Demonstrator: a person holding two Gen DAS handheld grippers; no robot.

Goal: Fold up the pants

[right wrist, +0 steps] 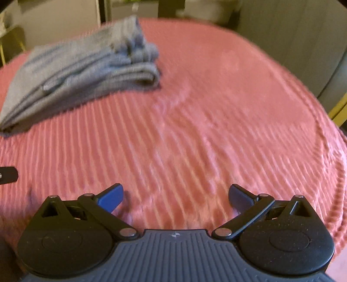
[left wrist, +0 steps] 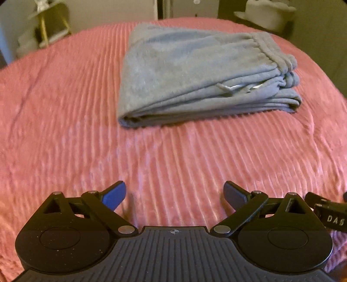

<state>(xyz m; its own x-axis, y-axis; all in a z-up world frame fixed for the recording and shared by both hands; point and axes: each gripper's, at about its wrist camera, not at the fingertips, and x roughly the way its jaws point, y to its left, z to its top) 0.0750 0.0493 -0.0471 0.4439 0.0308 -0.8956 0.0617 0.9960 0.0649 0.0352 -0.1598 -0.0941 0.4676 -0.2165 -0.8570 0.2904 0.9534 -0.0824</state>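
Observation:
The grey fleece pants [left wrist: 195, 76] lie folded into a thick rectangular stack on the pink ribbed bedspread [left wrist: 65, 130], waistband and drawstring at the right end. In the right wrist view the same pants [right wrist: 82, 65] sit at the upper left, slightly blurred. My left gripper [left wrist: 174, 194] hovers well short of the stack, open, nothing between its blue pads. My right gripper [right wrist: 175, 196] is open too, over bare bedspread [right wrist: 216, 119] to the right of the pants.
A gold-legged side table [left wrist: 47, 23] stands beyond the bed at the far left, and a dark piece of furniture [left wrist: 269, 17] at the far right. The bed's right edge [right wrist: 331, 151] curves down near a yellow-framed object [right wrist: 338, 110].

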